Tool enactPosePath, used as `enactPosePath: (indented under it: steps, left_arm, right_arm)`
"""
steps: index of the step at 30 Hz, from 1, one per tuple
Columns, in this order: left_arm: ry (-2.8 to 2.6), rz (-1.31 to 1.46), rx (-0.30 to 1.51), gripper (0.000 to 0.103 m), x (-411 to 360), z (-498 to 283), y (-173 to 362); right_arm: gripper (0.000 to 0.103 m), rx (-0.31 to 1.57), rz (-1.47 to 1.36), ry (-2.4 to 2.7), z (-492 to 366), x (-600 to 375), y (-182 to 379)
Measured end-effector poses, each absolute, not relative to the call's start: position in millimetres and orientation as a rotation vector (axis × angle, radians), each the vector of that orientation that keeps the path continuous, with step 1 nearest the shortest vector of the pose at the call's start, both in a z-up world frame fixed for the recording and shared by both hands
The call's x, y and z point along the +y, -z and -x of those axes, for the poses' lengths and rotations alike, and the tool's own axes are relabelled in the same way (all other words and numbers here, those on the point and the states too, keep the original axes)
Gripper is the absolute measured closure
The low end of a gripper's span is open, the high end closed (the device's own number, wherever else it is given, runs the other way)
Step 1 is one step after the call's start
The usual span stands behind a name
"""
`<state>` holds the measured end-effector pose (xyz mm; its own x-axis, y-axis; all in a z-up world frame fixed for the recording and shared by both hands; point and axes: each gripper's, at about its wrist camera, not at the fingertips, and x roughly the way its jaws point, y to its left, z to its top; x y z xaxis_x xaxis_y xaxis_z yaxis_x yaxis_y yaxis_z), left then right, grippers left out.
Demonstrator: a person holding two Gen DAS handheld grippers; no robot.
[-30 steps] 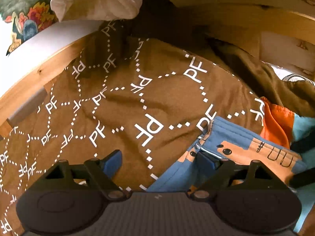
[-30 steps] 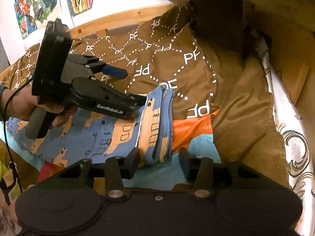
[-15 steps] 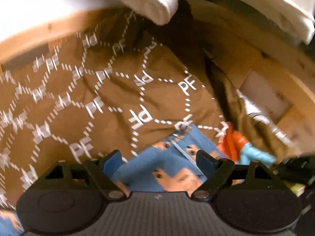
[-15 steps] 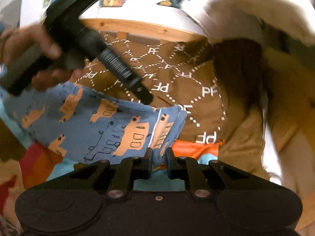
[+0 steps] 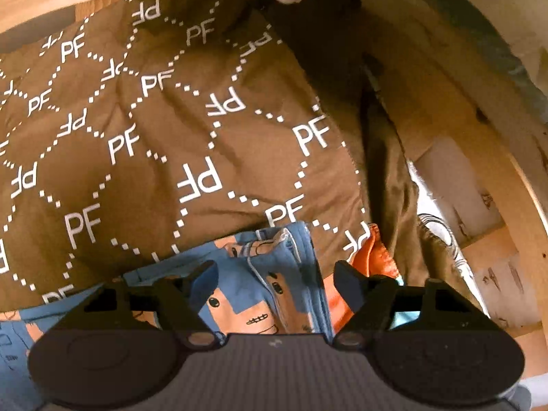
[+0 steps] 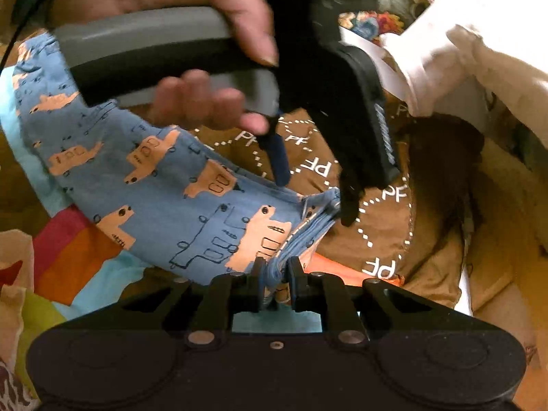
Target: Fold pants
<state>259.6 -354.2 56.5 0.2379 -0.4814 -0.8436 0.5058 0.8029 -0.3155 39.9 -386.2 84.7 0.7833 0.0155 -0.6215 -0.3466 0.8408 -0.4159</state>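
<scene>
Blue pants [image 6: 171, 178] printed with orange vehicles lie across a brown blanket. My right gripper [image 6: 276, 274] is shut on their bunched edge at the near end, and the cloth rises from the jaws. In the right wrist view my left gripper [image 6: 315, 198], held by a hand [image 6: 205, 102], points down over the far corner of the same edge. Seen from the left wrist, the left gripper [image 5: 275, 277] straddles the pants [image 5: 260, 294]. Its jaws are closing, and the pads stand clear of the cloth between them.
The brown blanket [image 5: 212, 144] with white PF lettering covers most of the bed. A wooden frame [image 5: 513, 185] runs along the right. White cloth [image 6: 455, 65] hangs at the upper right. A multicoloured sheet [image 6: 75, 257] and an orange patch [image 5: 373, 257] show under the pants.
My right gripper went from open to shut on the pants' edge and has rolled. The left gripper rolled, rose, came over the pants' corner, and its jaws narrowed.
</scene>
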Motion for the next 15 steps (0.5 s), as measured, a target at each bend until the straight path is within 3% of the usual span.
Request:
enactPosePath:
  steps: [7, 9, 14, 15]
  left_arm:
    - [0.643, -0.033, 1.153, 0.063, -353.9, -256.9, -55.4]
    - [0.649, -0.028, 1.165, 0.086, -353.2, -258.0, -54.9]
    - [0.644, -0.022, 1.173, 0.089, -347.7, -257.4, -56.1]
    - [0.645, -0.02, 1.174, 0.09, -346.9, -257.7, -56.3]
  right_arm:
    - [0.089, 0.637, 0.562, -0.22, -37.9, -380.9, -83.4]
    - [0.089, 0.633, 0.563, -0.216, -37.6, -381.2, -83.5]
    - [0.088, 0.634, 0.563, -0.205, -37.3, -381.9, -84.6]
    - [0.084, 0.635, 0.562, -0.197, -37.4, -382.2, -84.5]
